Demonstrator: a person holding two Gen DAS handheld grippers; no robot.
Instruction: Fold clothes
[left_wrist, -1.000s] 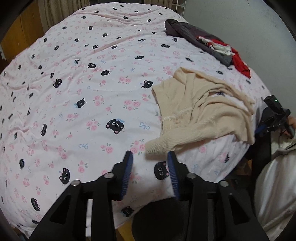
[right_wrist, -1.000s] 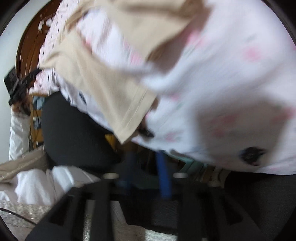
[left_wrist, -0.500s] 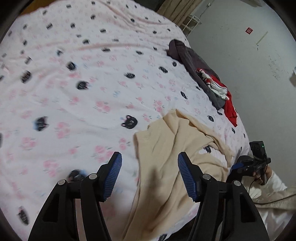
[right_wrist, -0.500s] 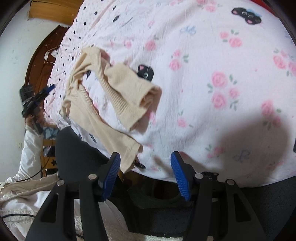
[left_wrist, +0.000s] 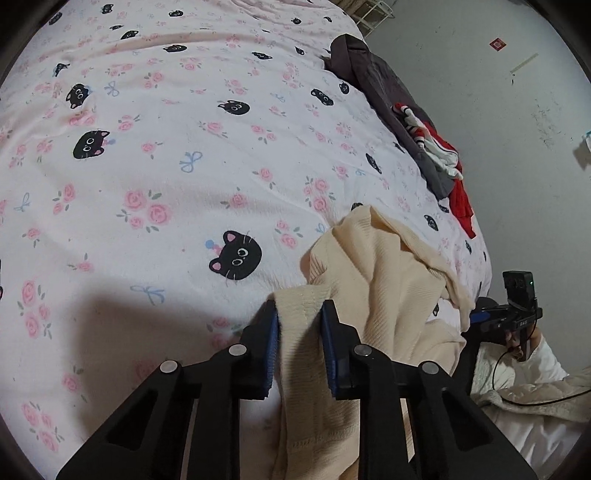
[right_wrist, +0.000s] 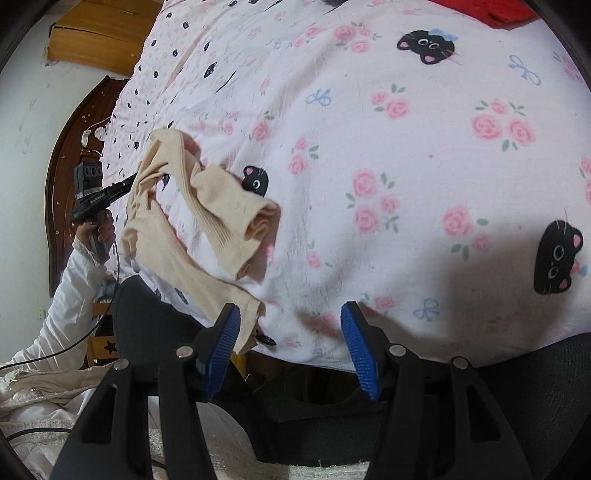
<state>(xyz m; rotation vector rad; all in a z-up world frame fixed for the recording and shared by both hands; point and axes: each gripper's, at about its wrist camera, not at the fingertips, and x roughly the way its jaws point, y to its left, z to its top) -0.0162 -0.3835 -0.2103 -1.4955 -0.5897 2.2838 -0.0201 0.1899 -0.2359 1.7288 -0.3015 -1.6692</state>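
- The cream knit top (left_wrist: 384, 273) is seen crumpled at the near corner of the bed (left_wrist: 177, 177), one part draped over the bed's edge; a dark and red heap of clothes (left_wrist: 417, 136) lies well apart from it, farther along the same edge of the bed.
- The left gripper (left_wrist: 299, 317) has just been closing, and a ribbed hem or cuff of the top is now pinched between its blue pads; that strip is lifted off the bed.
- The right gripper (right_wrist: 291, 325) is held with its jaws apart at the bed's edge; nothing is gripped, though a hanging end of the top (right_wrist: 207, 218) lies just beside its left finger (right_wrist: 221, 339).
- The top is judged light, soft and limp; no shape will be kept when it is lifted, and the knit may stretch or sag if hung from one point.
- A second hold is best taken on a firmer seam, such as the matching hem corner or shoulder; the piece could then be spread flat on the bed before folding.
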